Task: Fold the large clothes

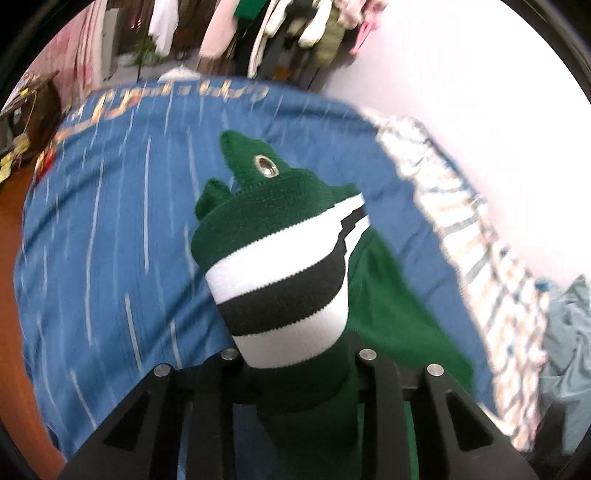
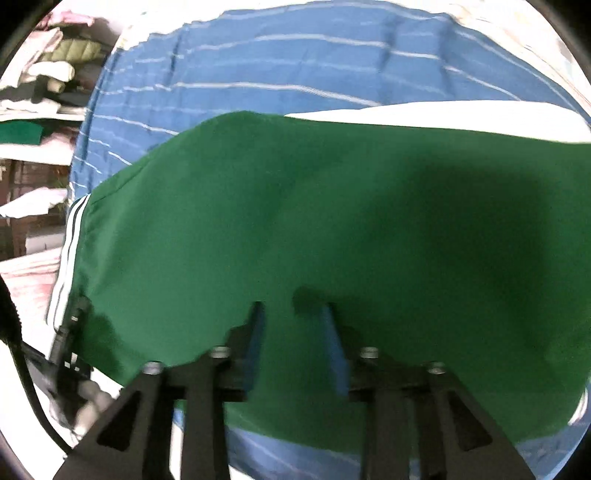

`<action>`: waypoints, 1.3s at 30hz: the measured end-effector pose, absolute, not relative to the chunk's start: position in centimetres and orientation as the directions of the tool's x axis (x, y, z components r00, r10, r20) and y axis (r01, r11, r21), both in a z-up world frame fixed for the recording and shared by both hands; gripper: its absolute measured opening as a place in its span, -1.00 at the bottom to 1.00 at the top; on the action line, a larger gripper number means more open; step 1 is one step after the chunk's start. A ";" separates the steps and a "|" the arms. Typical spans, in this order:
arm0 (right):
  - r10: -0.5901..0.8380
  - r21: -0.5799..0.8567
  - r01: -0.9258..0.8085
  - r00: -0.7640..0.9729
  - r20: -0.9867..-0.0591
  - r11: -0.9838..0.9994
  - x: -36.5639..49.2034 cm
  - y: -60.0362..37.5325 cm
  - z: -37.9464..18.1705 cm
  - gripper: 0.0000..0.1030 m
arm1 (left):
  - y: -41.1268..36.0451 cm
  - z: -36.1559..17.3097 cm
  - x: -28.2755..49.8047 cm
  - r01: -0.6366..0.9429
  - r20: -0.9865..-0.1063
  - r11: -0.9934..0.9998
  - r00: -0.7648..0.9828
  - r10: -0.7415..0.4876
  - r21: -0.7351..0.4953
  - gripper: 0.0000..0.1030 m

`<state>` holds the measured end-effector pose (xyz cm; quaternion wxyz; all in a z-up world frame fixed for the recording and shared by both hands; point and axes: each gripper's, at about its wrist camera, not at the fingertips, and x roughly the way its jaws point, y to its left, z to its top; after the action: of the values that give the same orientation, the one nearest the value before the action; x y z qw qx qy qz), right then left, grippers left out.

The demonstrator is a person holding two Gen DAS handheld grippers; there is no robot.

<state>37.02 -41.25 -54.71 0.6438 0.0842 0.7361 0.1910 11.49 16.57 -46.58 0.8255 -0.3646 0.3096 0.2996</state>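
Observation:
A large green garment with white and black stripes lies on a blue striped bedsheet point(image 1: 110, 240). In the left wrist view my left gripper point(image 1: 295, 365) is shut on the garment's striped waistband point(image 1: 280, 273), which bunches up in front of the camera with a metal eyelet point(image 1: 266, 167) showing. The fingertips are hidden by the cloth. In the right wrist view the green garment point(image 2: 332, 221) spreads flat over the sheet. My right gripper point(image 2: 295, 314) hovers just above it with blue pads point(image 2: 334, 343) apart and nothing between them.
A checked blanket point(image 1: 480, 258) and a pale teal cloth point(image 1: 569, 332) lie along the bed's right side by a white wall. Hanging clothes point(image 1: 258, 29) fill the far end. Shelves with folded clothes point(image 2: 40, 92) stand left of the bed. A black cable point(image 2: 22, 350) runs at lower left.

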 end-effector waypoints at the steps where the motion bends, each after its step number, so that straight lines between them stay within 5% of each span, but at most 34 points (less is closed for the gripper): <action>1: 0.350 0.367 -0.124 -0.140 -0.926 0.922 36.5 -41.6 -54.3 -0.25 | 16.8 -45.3 11.4 -0.714 -0.717 0.568 0.636 0.285 -0.408 -0.55; 5: 0.193 0.217 -0.141 -0.166 -0.967 0.966 36.3 -44.4 -57.9 -0.25 | 17.2 -42.3 11.8 -0.687 -0.681 0.641 0.652 0.334 -0.343 -0.55; 7: 0.260 0.275 -0.066 -0.182 -0.948 0.959 36.2 -45.1 -61.0 -0.22 | 16.7 -42.2 12.6 -0.664 -0.683 0.678 0.654 0.324 -0.315 -0.55; 12: 0.360 0.369 -0.009 -0.190 -0.913 0.929 36.3 -47.8 -58.6 -0.17 | 13.3 -40.1 14.6 -0.575 -0.641 0.776 0.704 0.306 -0.261 -0.56; 21: 0.447 0.426 0.220 -0.050 -0.893 0.877 31.0 -62.0 -52.8 -0.17 | -1.4 -35.2 19.5 -0.161 -0.571 0.947 0.820 -0.028 -0.277 -0.58; 27: 0.452 0.423 0.375 0.012 -0.892 0.825 28.7 -70.9 -52.2 -0.17 | -16.7 -41.2 22.0 0.132 -0.683 0.950 0.667 -0.297 -0.283 -0.59; 34: 0.363 0.319 0.413 -0.030 -0.931 0.853 26.6 -74.4 -53.9 -0.17 | -22.8 -52.5 22.7 0.231 -0.857 0.942 0.403 -0.321 -0.244 -0.59; 39: 0.368 0.341 0.390 0.007 -0.930 0.855 25.4 -75.8 -53.4 0.29 | -22.1 -51.1 22.9 0.226 -0.872 0.943 0.375 -0.315 -0.243 -0.53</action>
<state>25.36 -75.79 -53.42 0.6566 0.2689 0.7046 -0.0084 22.91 -22.15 -51.11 0.8281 -0.0413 0.5347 -0.1632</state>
